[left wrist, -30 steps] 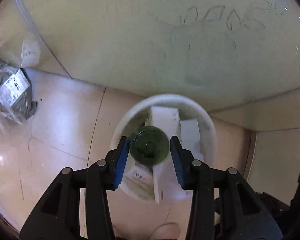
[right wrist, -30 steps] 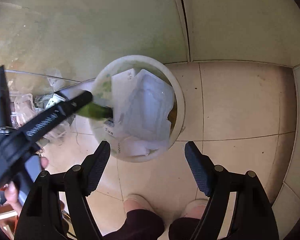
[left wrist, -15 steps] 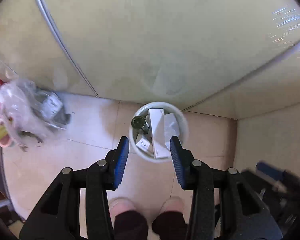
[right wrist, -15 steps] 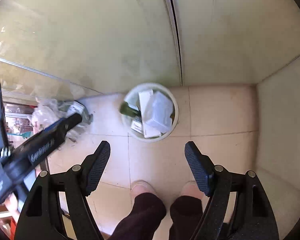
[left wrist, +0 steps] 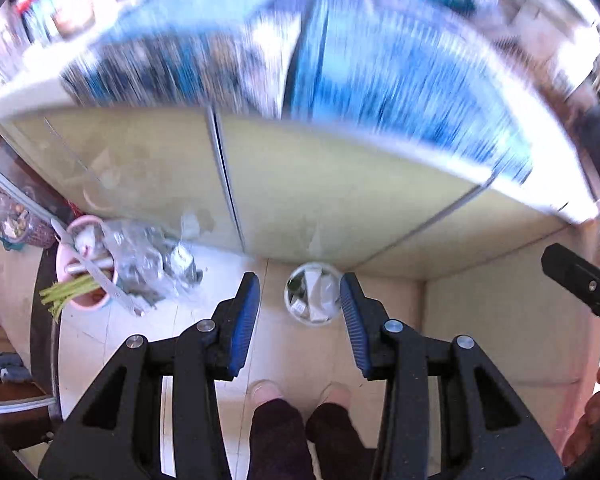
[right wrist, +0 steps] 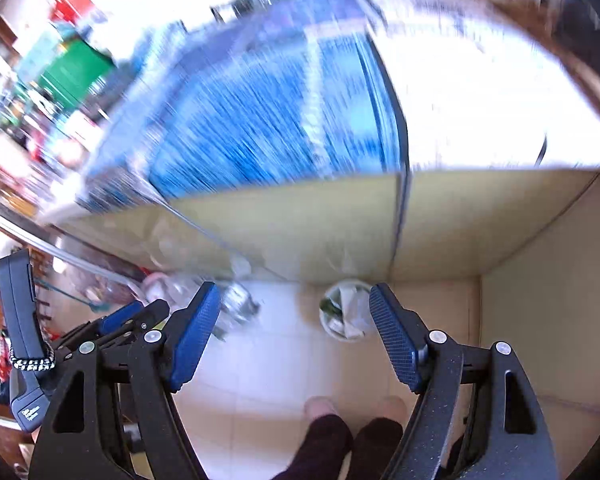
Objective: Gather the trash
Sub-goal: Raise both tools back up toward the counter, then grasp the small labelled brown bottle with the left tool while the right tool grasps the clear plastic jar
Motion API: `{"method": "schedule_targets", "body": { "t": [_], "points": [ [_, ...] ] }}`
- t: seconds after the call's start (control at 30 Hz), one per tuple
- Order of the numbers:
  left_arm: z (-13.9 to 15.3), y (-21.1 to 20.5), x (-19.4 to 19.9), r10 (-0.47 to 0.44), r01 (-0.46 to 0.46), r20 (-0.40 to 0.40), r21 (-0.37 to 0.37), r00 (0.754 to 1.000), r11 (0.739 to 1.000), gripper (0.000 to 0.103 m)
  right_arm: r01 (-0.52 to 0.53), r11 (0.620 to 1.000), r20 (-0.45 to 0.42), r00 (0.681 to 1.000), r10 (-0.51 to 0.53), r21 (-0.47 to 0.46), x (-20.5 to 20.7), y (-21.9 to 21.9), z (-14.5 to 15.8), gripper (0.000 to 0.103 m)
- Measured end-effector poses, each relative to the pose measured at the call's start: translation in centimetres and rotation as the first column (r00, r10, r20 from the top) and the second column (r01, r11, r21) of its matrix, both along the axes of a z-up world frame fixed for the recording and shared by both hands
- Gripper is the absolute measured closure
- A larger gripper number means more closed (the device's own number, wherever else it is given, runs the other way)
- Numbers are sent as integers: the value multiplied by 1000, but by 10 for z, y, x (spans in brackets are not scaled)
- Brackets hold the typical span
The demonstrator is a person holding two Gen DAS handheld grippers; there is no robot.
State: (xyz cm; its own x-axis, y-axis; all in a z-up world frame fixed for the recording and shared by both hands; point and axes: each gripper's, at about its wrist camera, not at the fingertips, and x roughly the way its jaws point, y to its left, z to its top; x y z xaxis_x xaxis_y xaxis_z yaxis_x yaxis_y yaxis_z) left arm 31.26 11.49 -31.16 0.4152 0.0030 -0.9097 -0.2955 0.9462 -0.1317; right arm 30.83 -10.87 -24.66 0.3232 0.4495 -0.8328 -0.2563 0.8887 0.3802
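In the left wrist view, the left gripper [left wrist: 300,312] hangs high over a small white bin [left wrist: 313,299] on the pale tiled floor [left wrist: 292,356], its jaws apart and empty. The bin holds white paper and a dark green bottle [left wrist: 296,285]. A crumpled plastic bag [left wrist: 148,268] lies to its left beside a pink bowl [left wrist: 66,260].

In the right wrist view, the right gripper [right wrist: 296,332] gapes wide, empty, the bin [right wrist: 346,314] below against a yellowish cabinet front [right wrist: 300,232]. The blue counter above is blurred; no writing is legible.
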Motion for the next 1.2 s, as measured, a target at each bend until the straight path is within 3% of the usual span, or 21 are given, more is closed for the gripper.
{"method": "schedule_targets", "body": {
  "t": [0.23, 0.33, 0.5, 0.7, 0.83, 0.9, 1.07, 1.2],
  "points": [
    [108, 29, -2, 14, -31, 165, 100, 986, 994, 62, 27, 999, 141, 989, -32, 39, -5, -1, 87, 29],
    [138, 40, 2, 43, -68, 223, 106, 974, 992, 62, 44, 999, 222, 974, -46, 13, 0, 2, 123, 29],
    [177, 45, 28, 16, -51, 281, 118, 959, 992, 57, 90, 996, 313, 946, -84, -5, 24, -11, 161, 29],
    [204, 41, 81, 7, -61, 330, 155, 944, 986, 51, 108, 994, 380, 920, -99, -4, 88, -22, 175, 29],
    [217, 43, 137, 46, -100, 351, 138, 935, 985, 51, 79, 997, 398, 914, -73, 2, 138, -26, 182, 29],
    [220, 44, 168, 67, -116, 339, 126, 938, 985, 51, 60, 998, 396, 917, -51, -11, 164, -26, 185, 29],
    [227, 46, 230, 124, -169, 382, 89, 916, 982, 51, -13, 999, 404, 915, 27, -38, 230, -19, 183, 29],
    [227, 53, 271, 142, -191, 369, 99, 919, 977, 51, -54, 997, 377, 924, 72, -57, 275, -1, 172, 29]
  ]
}}
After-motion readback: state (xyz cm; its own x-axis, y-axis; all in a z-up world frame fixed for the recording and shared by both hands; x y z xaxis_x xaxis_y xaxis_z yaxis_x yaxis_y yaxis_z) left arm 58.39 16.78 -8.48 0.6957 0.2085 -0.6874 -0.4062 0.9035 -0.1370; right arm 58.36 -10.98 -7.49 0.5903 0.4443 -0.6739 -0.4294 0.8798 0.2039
